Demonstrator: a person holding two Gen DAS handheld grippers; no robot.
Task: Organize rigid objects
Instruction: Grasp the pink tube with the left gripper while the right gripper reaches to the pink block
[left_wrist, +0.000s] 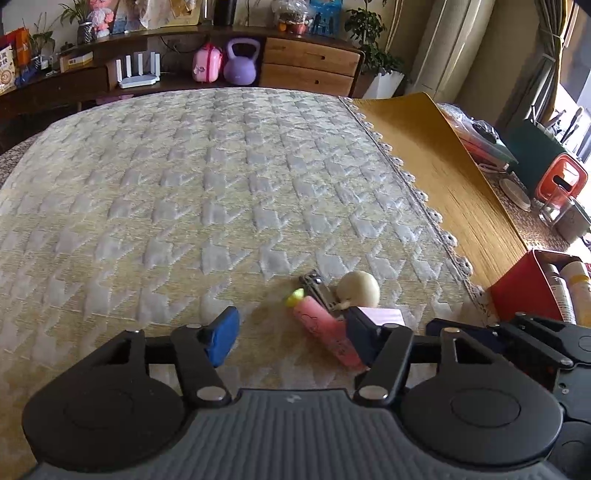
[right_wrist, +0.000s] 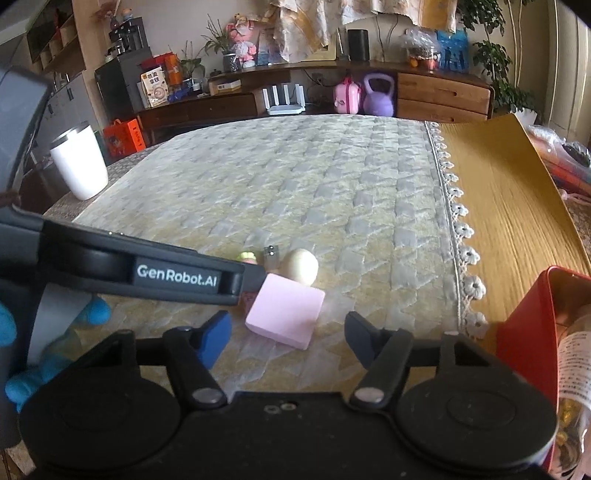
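While the small cluster is still sitting loose on the quilted cloth (left_wrist: 221, 184) covering the bench, nothing looks freshly sorted. The pink block (right_wrist: 284, 314) is lying lower centre of the right wrist view, right in front of the right gripper (right_wrist: 288, 334), whose fingers are spread wide and holding nothing. Just behind it: a cream ball (right_wrist: 301, 266), a small metal clip-like piece (right_wrist: 272, 256) and a pink tube with a yellow-green cap (left_wrist: 325, 332), all bunched together, touching or nearly so.

Left gripper (left_wrist: 291, 332) is hovering over the same cluster in the lower centre of its view, fingers released too, with the pink tube lying between them but not gripped.

A red tin (right_wrist: 524, 325) is standing at the lower right edge of both views, off the cloth on the yellow mat (left_wrist: 443, 166), already holding a few bottles; I'd guess that's the destination.

Judgement: early-to-mid stage. Four items left on the cloth; the block looks like the next pick for the right side.

A white cup (right_wrist: 79, 162) is standing far left, well apart.
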